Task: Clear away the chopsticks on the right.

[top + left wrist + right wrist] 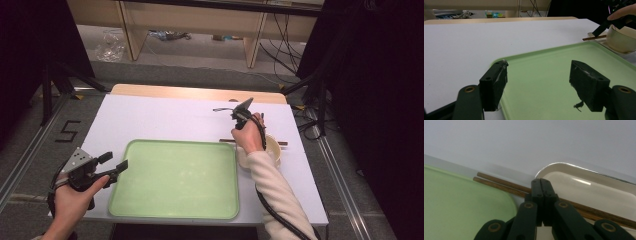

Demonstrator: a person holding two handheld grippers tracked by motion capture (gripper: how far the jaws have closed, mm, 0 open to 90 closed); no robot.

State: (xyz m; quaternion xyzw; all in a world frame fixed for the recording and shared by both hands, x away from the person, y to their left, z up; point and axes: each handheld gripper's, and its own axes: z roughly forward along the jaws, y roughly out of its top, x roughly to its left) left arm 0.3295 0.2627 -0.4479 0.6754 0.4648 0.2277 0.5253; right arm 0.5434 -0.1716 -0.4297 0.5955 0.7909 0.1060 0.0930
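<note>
Chopsticks [499,183]: brown wooden pair, lying side by side across the near edge of the shallow white dish [584,187], tips sticking out past it toward the green tray [461,205]. They sit right under and just ahead of the right gripper [541,181], crossing beneath its tips. Can't tell if the tips touch them.

Right gripper: jaws clenched flat against each other, nothing between the pads. In the high view it [243,118] points down over the chopsticks [282,143], with the cream bowl [273,148] just beside the hand on the side away from the tray.

Left gripper [114,164]: jaws released, wide apart, empty. It hovers level at the tray's [175,200] left edge, tips over the rim. From its own camera, the left pad [494,85] sits over the tray corner and the other over the tray floor [544,75]; bowl [621,40] and chopstick ends [594,38] are far ahead to its right.

All on the white tabletop [165,117].
</note>
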